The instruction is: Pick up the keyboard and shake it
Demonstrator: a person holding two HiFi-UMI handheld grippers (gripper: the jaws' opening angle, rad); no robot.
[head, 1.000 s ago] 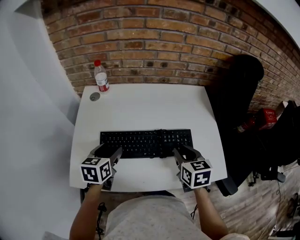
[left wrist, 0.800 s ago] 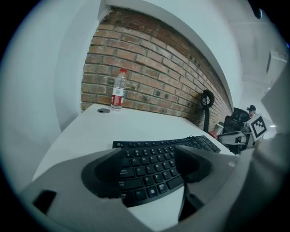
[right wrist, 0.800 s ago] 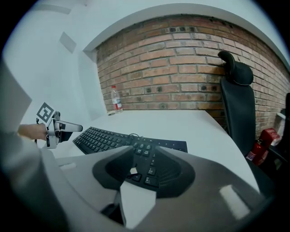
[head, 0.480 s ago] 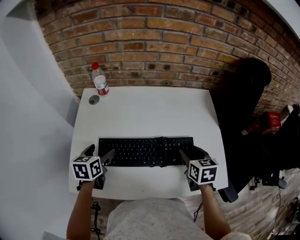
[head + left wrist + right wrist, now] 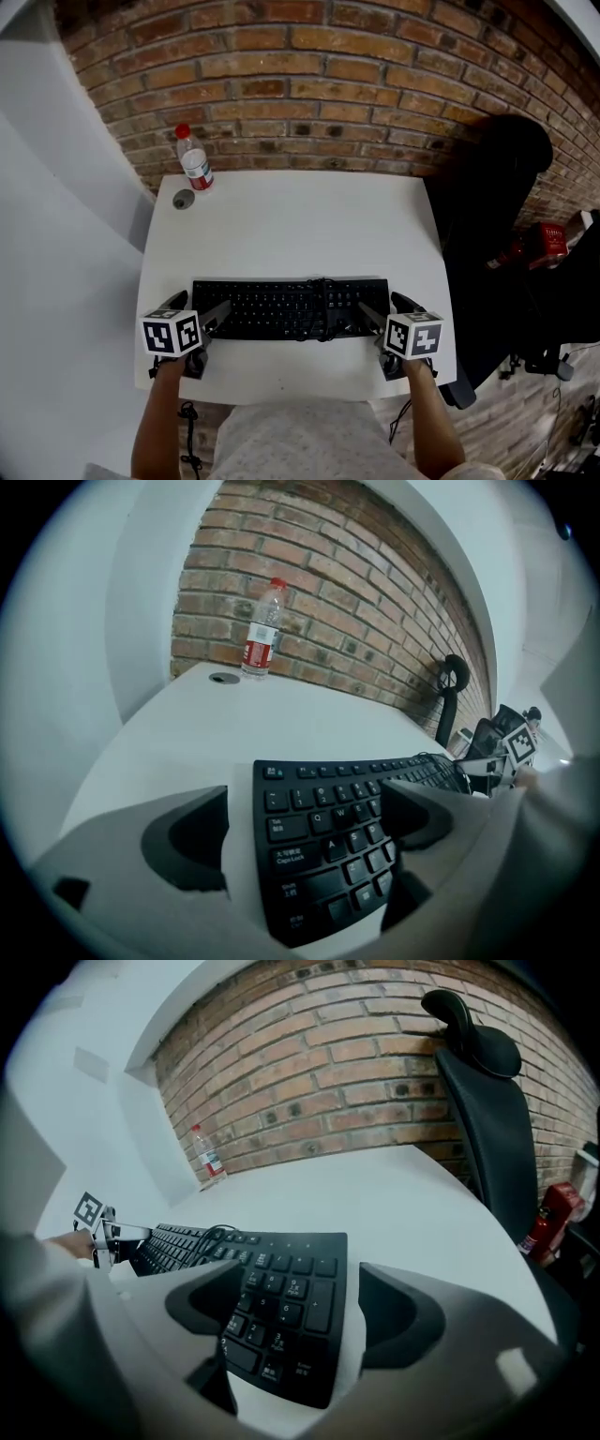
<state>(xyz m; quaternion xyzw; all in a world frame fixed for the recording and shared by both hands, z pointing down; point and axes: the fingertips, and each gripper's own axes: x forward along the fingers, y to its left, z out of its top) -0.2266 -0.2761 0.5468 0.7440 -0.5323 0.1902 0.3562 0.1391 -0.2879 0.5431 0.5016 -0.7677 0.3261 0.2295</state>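
1. A brick wall fills 12 o'clock. Only the head view shows the whole white table before it.
2. A black chair stands at the table's 3 o'clock, plainest in the right gripper view.
3. The black keyboard lies flat along the 6 o'clock edge, with a cable looped on its keys. Key legends show only in the gripper views.
4. The left gripper, at 8 o'clock, is opening with the keyboard's left end loose between its jaws. The right gripper, at 4 o'clock, is opening likewise around the number-pad end.
5. A water bottle stands upright at 11 o'clock.
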